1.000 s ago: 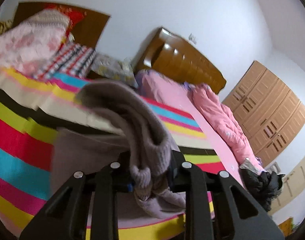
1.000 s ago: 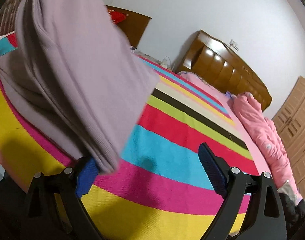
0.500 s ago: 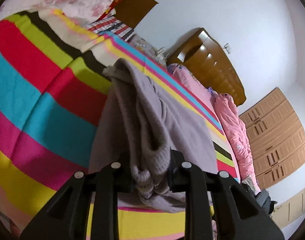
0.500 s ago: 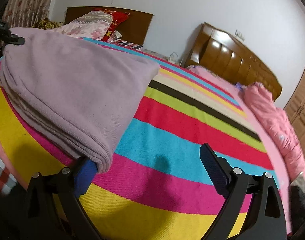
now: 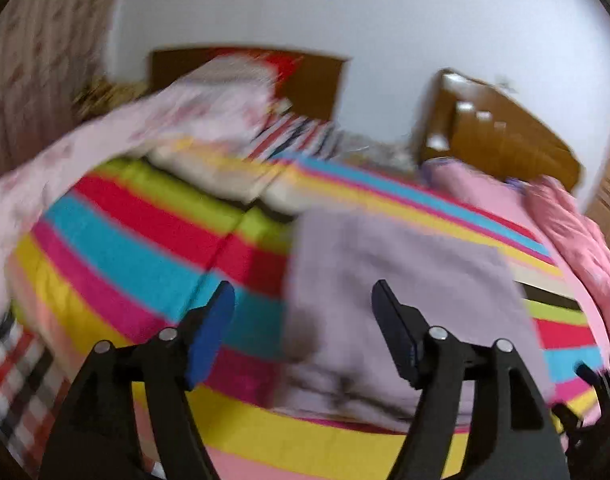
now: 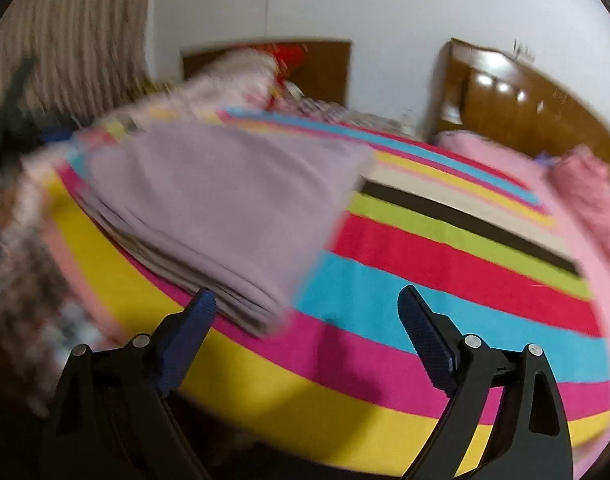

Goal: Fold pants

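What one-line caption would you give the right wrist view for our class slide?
Open right gripper above a striped blanket, with folded mauve pants lying flat just beyond its fingertips.

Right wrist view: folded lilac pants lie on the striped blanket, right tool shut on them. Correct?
Not quite. The right wrist view shows the right tool open, its pads clear of the cloth. The folded lilac pants do lie on the striped blanket.
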{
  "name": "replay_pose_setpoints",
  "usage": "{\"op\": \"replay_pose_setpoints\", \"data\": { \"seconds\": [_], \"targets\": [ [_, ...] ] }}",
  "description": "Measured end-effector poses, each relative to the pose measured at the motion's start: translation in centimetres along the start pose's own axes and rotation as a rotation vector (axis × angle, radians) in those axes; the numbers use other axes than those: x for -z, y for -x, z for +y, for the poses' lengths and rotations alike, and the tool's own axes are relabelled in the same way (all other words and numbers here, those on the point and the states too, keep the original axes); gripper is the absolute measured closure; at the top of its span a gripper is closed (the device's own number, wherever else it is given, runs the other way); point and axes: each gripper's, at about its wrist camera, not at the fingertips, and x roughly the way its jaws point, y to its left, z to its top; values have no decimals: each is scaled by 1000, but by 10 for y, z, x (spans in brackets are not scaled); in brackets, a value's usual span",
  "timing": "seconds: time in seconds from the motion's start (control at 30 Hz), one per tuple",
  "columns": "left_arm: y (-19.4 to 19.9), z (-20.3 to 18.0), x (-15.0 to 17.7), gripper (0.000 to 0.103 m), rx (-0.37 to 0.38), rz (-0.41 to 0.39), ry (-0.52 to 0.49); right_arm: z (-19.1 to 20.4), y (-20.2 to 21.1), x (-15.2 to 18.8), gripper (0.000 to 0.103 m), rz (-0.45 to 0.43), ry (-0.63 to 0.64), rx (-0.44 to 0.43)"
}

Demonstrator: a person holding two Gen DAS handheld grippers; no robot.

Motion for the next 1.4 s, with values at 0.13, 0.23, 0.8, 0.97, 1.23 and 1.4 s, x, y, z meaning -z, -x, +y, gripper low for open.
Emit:
{"op": "replay_pose_setpoints", "data": {
  "seconds": [0.13,0.23,0.8,0.97,1.23,1.4],
  "targets": [
    [-15,-52,3,28,10,-10,-203,13,-4,-30,24,-83,-40,-77],
    [-43,-63,15,29,-22,78,-246,36,-35,-44,36,-30,-5,-68],
    [-63,-28,58,23,-55,106,-255,47,-61,-21,14,107,79,-233],
    [-62,-24,61,23,-39,82,-250,44,-57,-51,15,144,128,-340],
    [-60,-20,65,23,-26,62,-255,27,-123,-122,14,224,107,-576],
    [-59,-18,66,23,-23,57,-253,-20,-157,-154,16,211,-103,-476]
  ]
}}
